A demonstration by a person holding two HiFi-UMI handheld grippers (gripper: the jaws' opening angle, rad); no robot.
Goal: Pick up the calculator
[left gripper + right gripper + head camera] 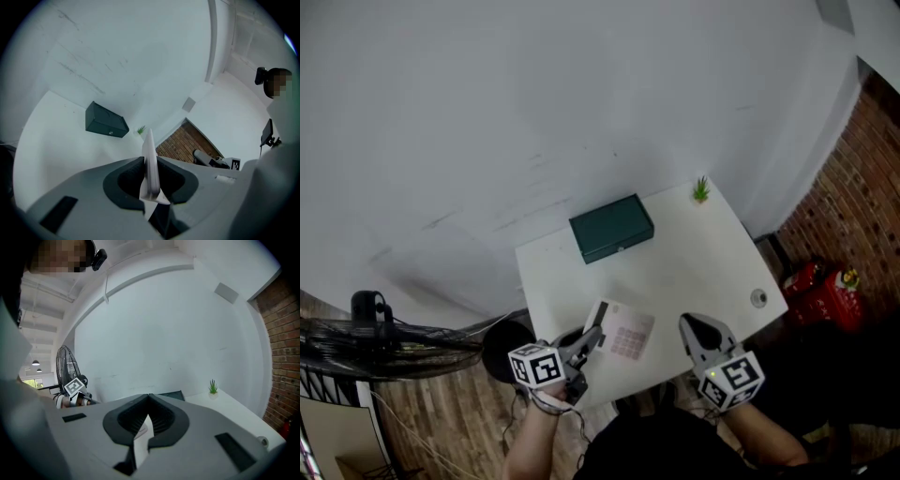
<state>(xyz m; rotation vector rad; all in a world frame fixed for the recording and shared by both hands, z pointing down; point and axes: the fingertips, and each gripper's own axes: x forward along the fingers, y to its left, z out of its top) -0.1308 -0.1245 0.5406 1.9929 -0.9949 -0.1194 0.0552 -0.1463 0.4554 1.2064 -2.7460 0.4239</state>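
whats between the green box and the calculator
Nothing; bare white table runs between the green box and the calculator, clear in the head view.

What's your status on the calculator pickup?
Left gripper shut on calculator, gripping one edge. Right gripper shut, empty, apart from it. Green box and small plant far back on table, nothing in the way.

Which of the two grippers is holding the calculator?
The left gripper: its jaws clamp the calculator by one edge. The right gripper is shut on nothing.
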